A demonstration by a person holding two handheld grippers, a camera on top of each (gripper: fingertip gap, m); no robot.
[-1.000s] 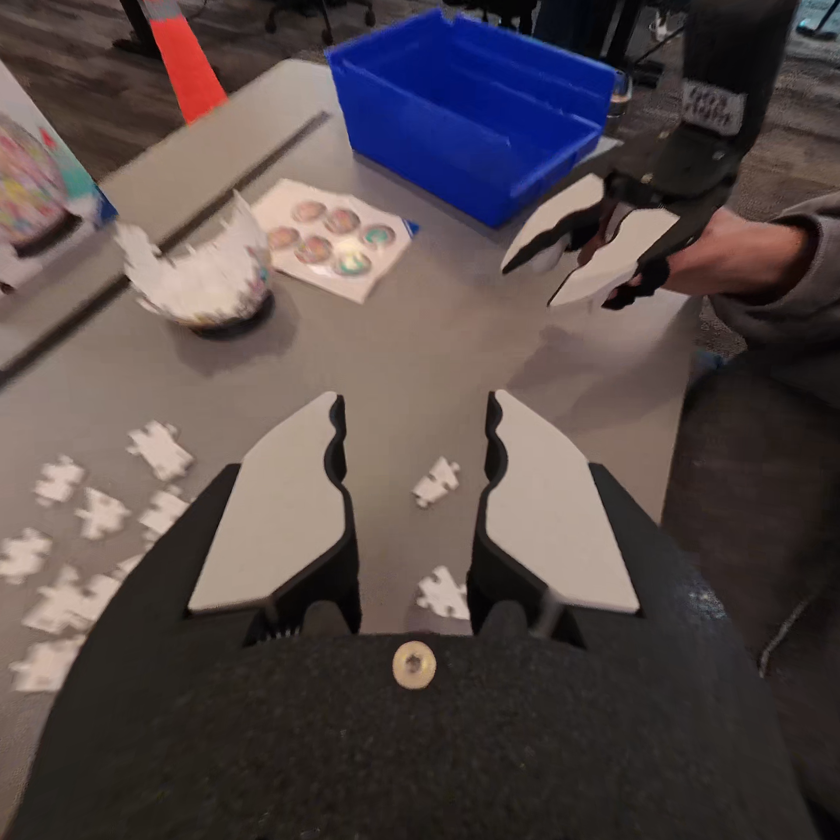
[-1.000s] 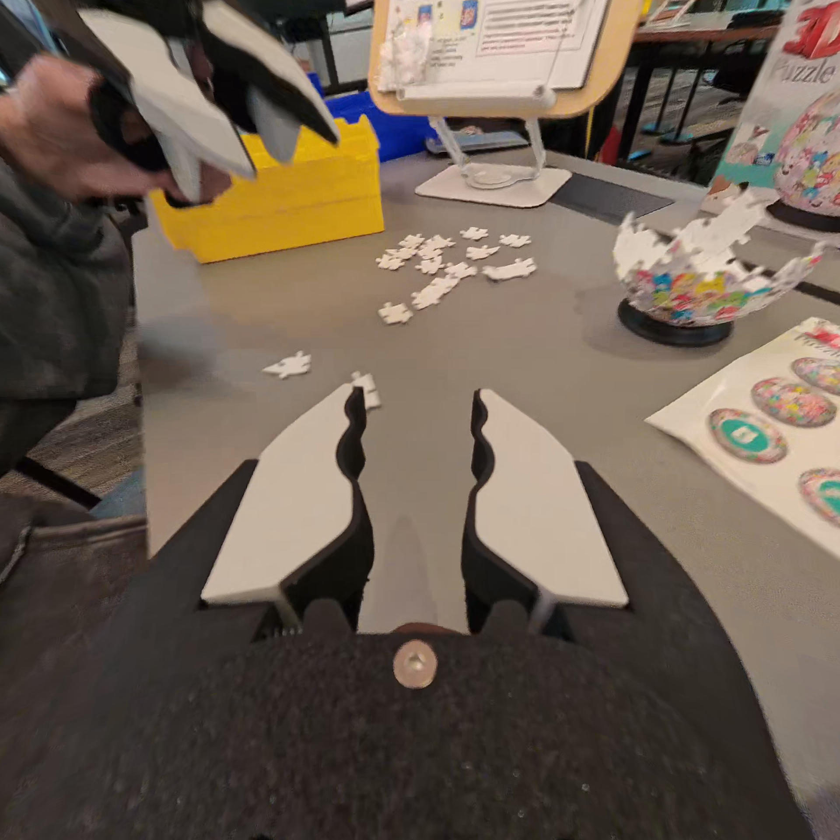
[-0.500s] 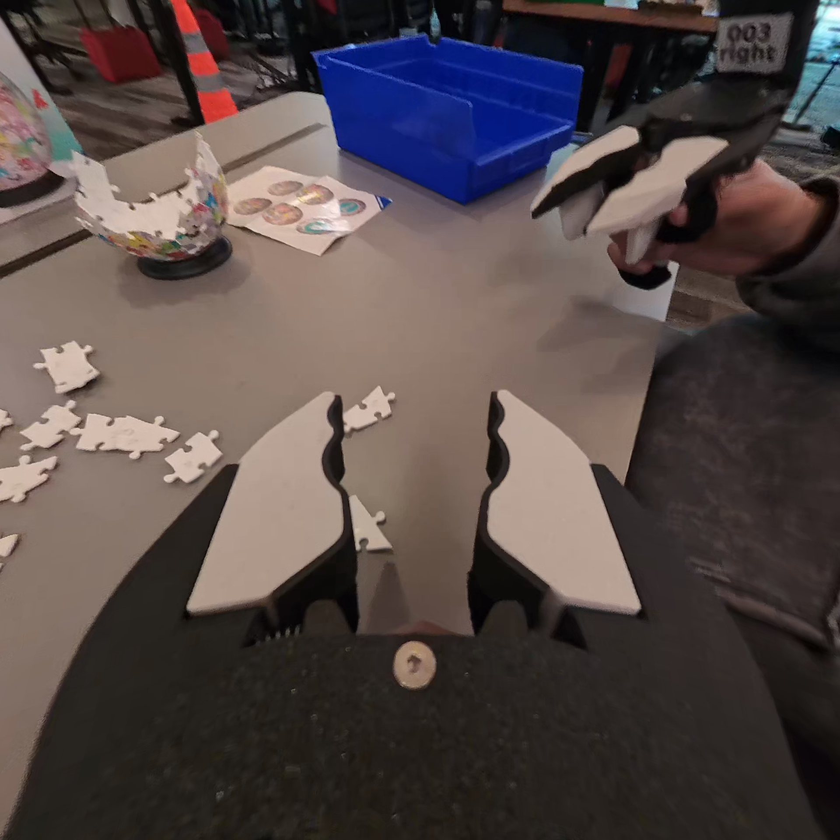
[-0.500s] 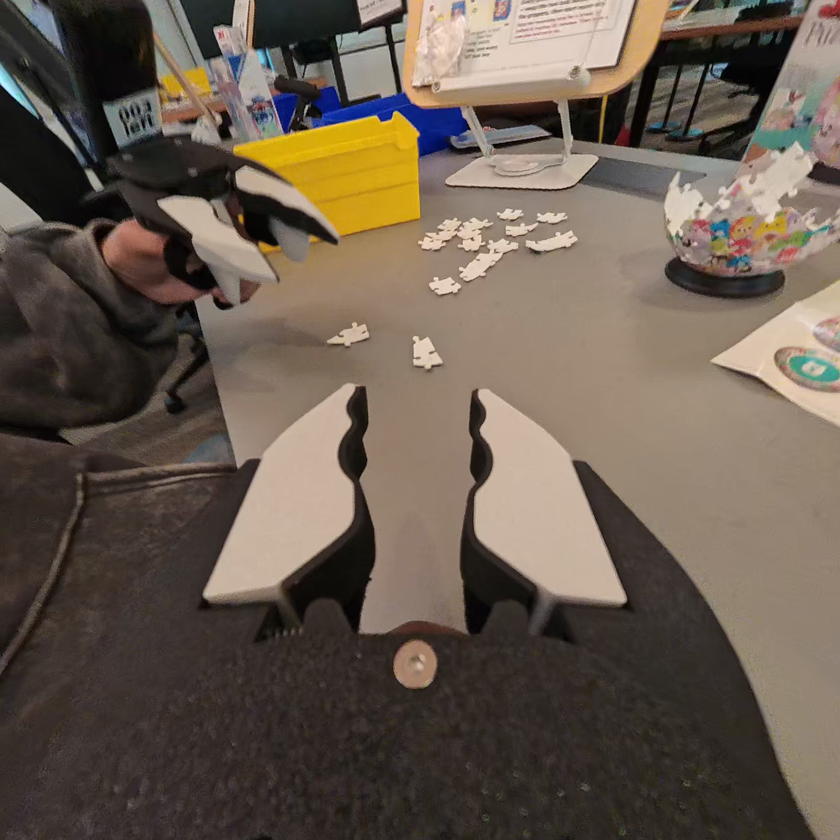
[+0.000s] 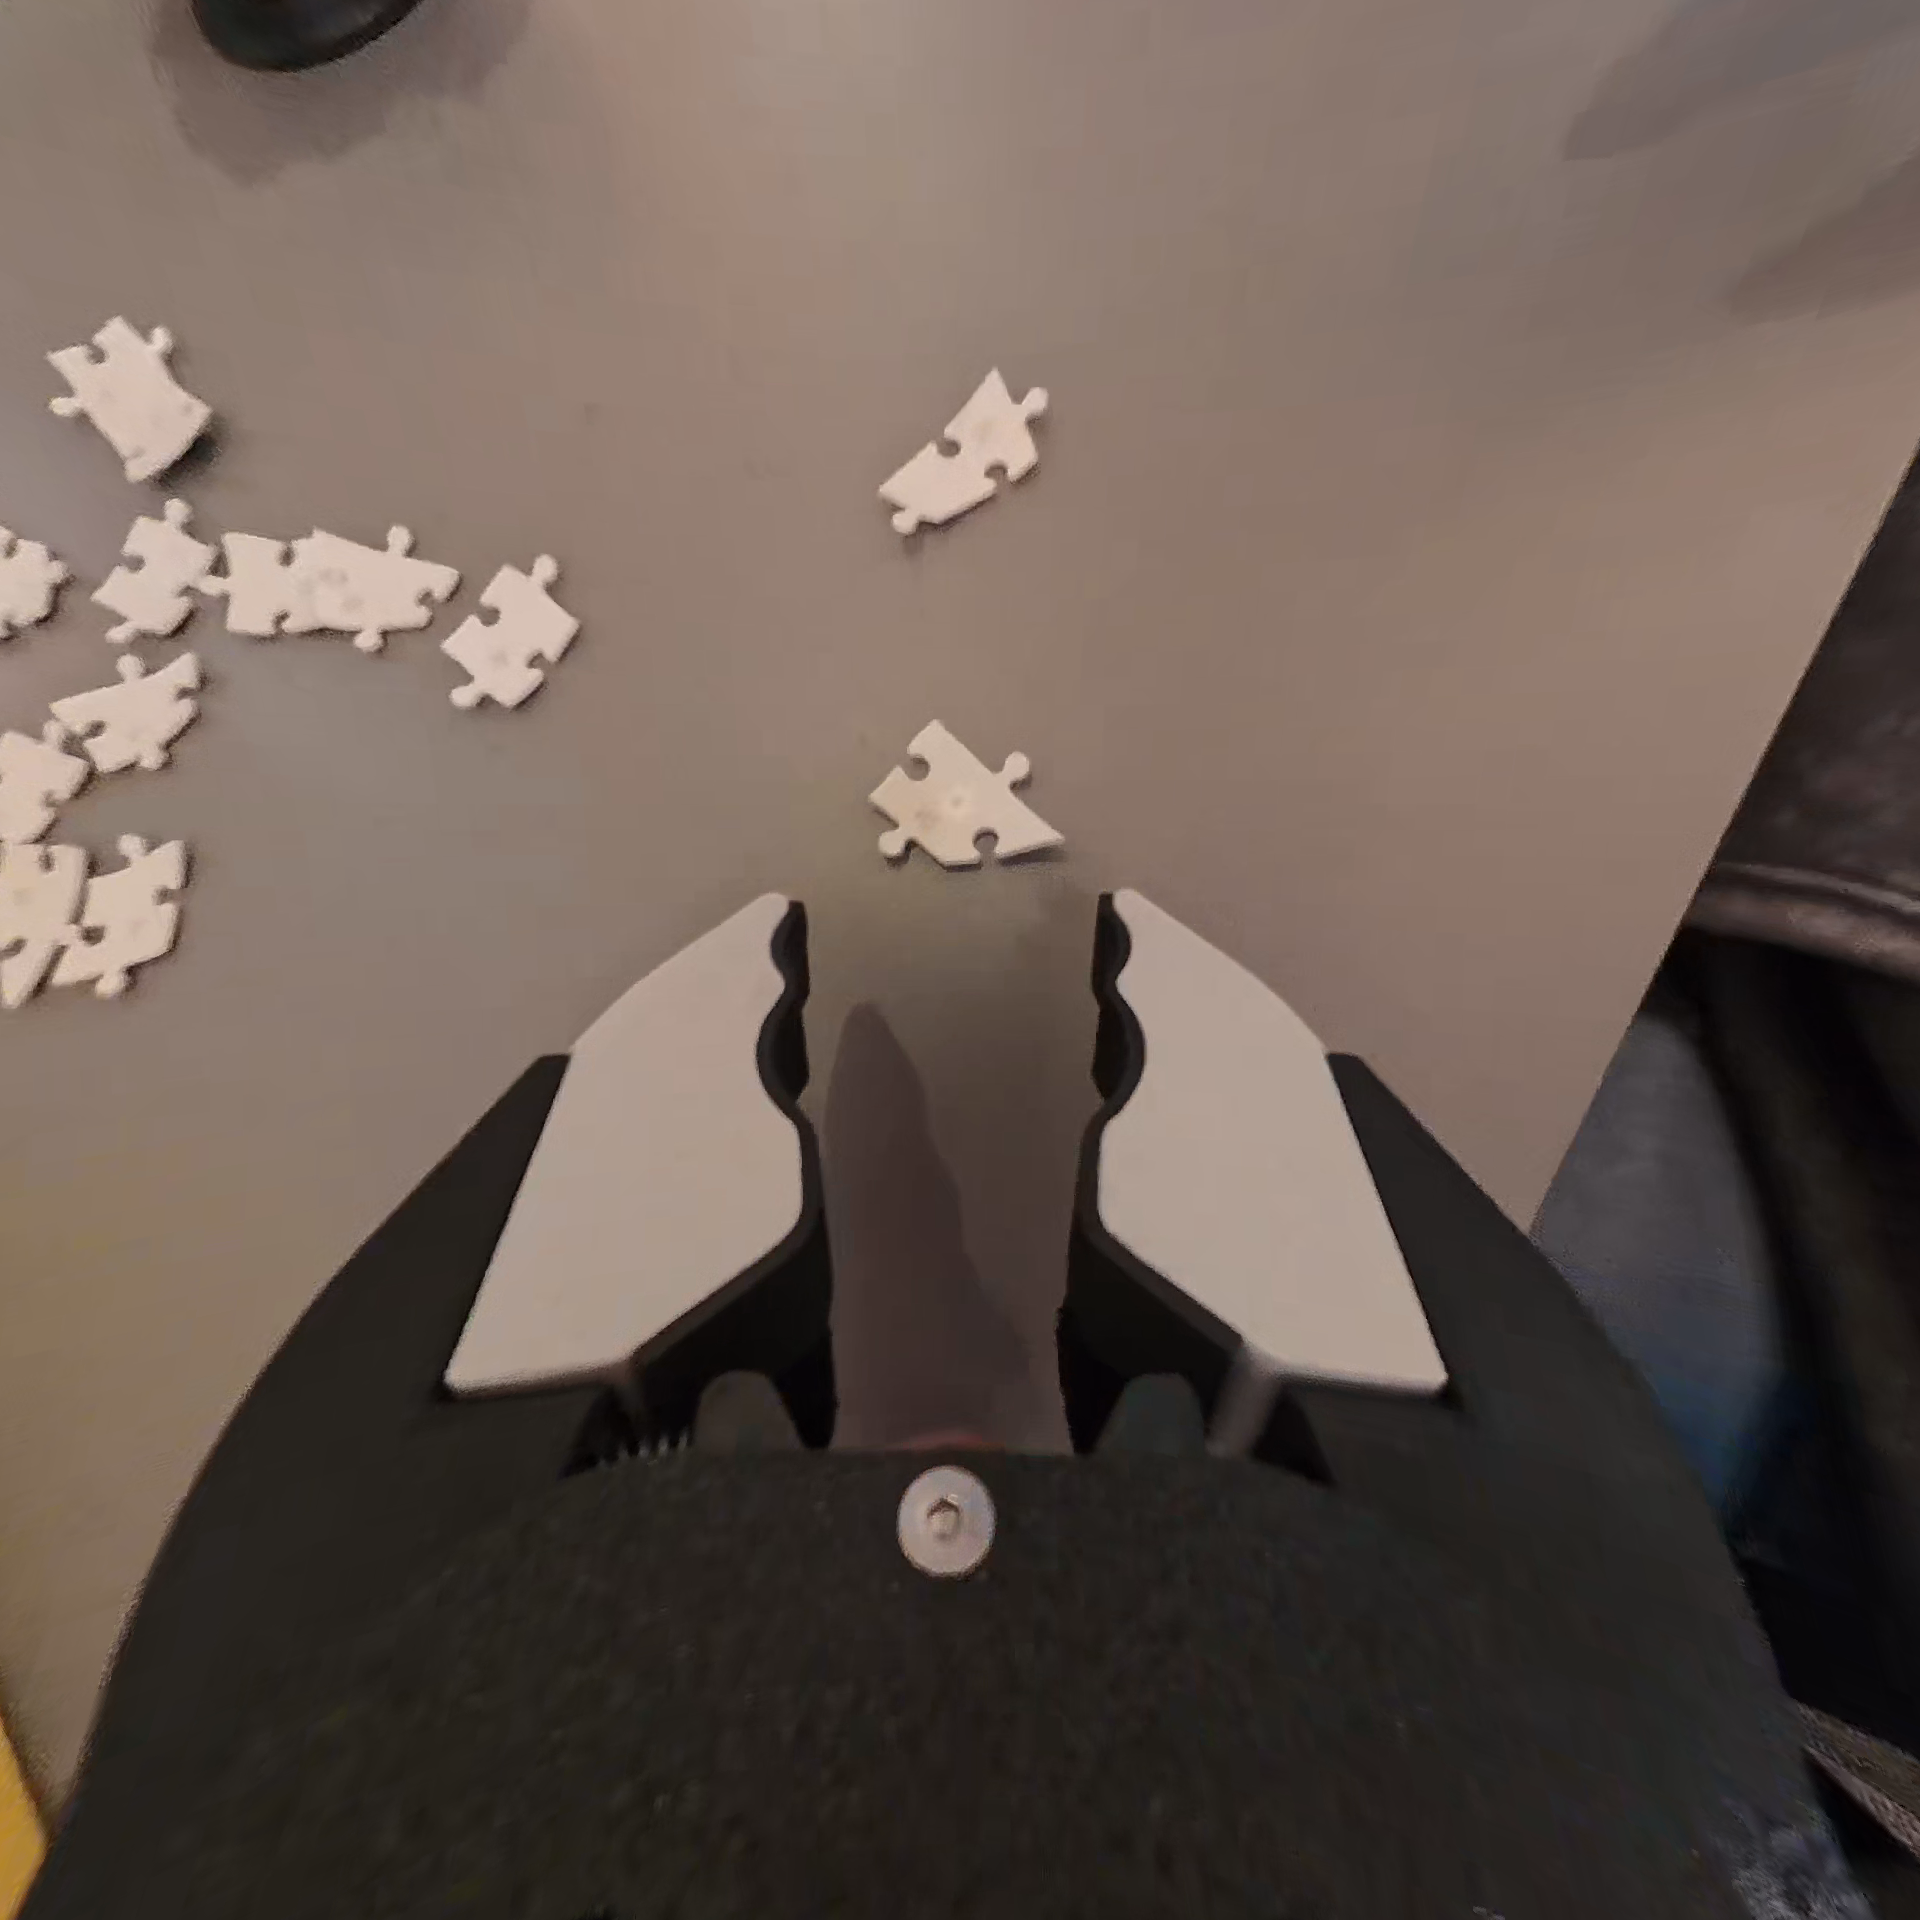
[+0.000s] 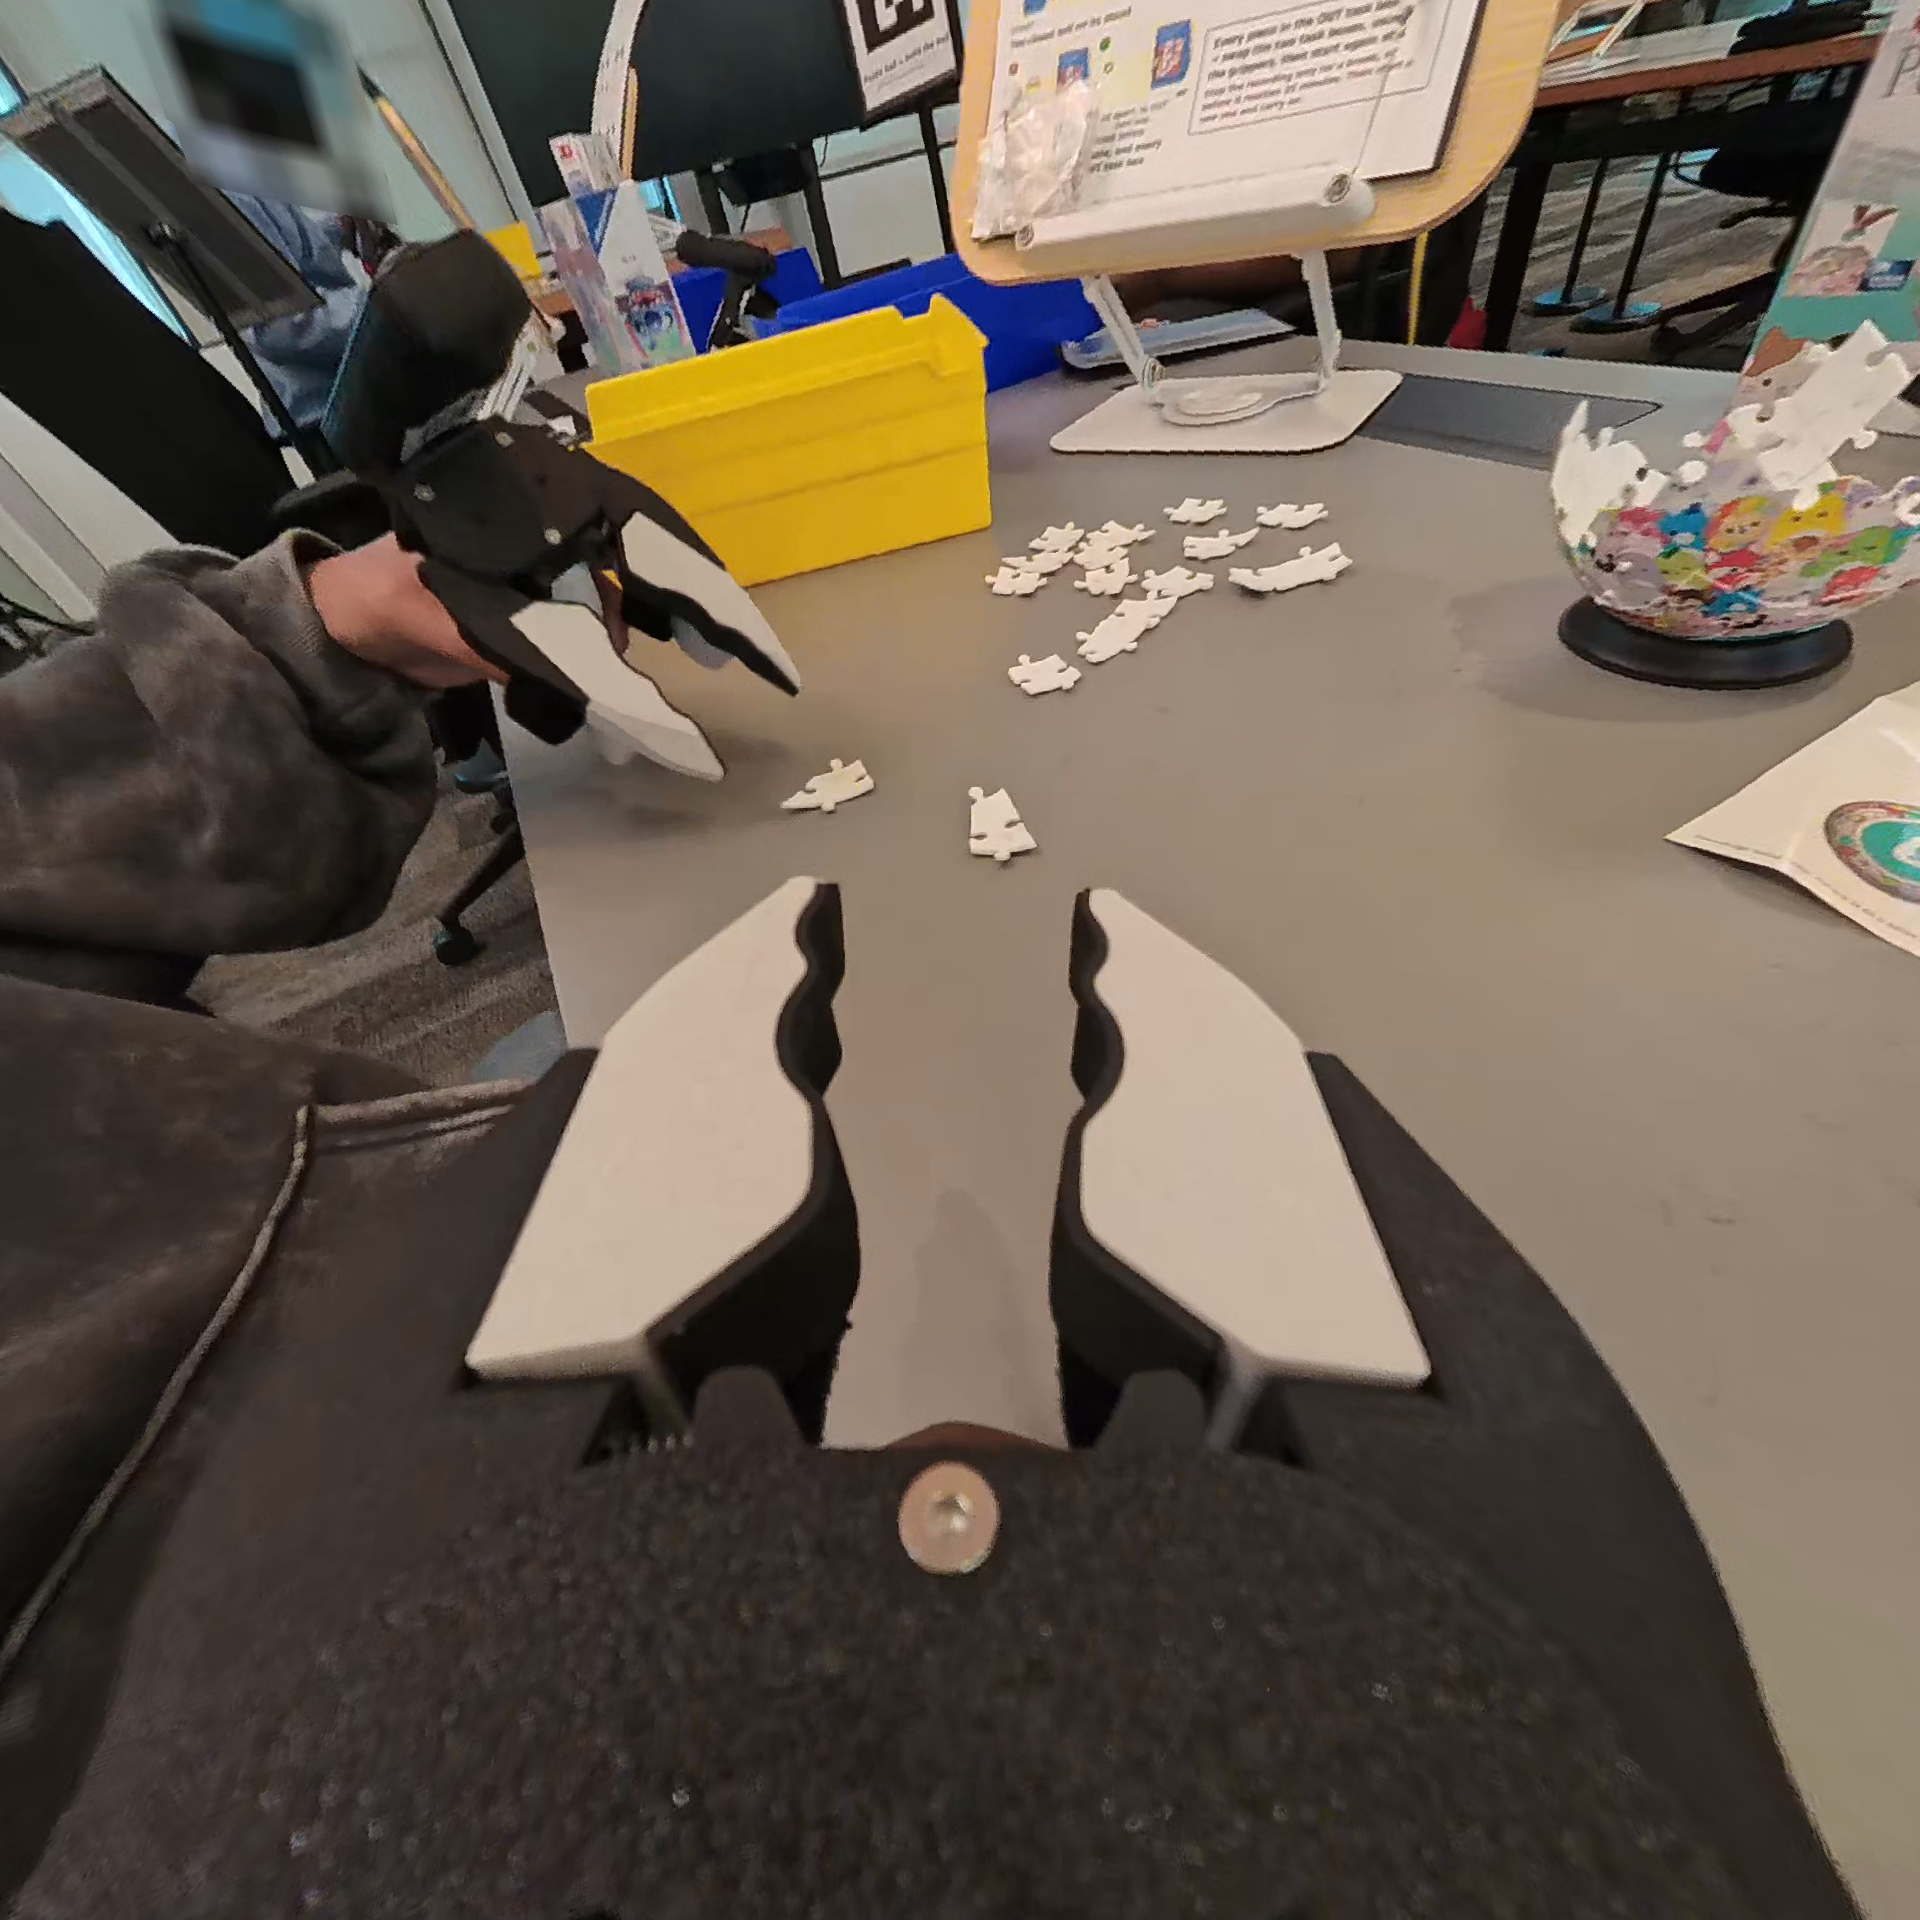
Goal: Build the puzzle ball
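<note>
The left gripper point(image 5: 951, 914) hangs agape, empty, just short of a loose piece point(image 5: 961, 800) near the table point(image 5: 1299, 436) edge. The right gripper point(image 6: 951, 899) gapes empty too. The half-built ball point(image 6: 1745, 540) stands well apart on its stand.

Plain white flat puzzle pieces point(image 5: 961, 800) lie on the matte grey surface point(image 5: 1247, 520); at two o'clock, the half-built ball shell point(image 6: 1745, 551) shows multicoloured cartoon patterns; a yellow plastic bin point(image 6: 800, 457) at eleven.

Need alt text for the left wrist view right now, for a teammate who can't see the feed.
The open left gripper points down at a grey tabletop, with a white wedge-shaped puzzle piece lying just beyond its fingertips. A second white piece lies farther ahead, and a scatter of loose white pieces lies to the left.
</note>
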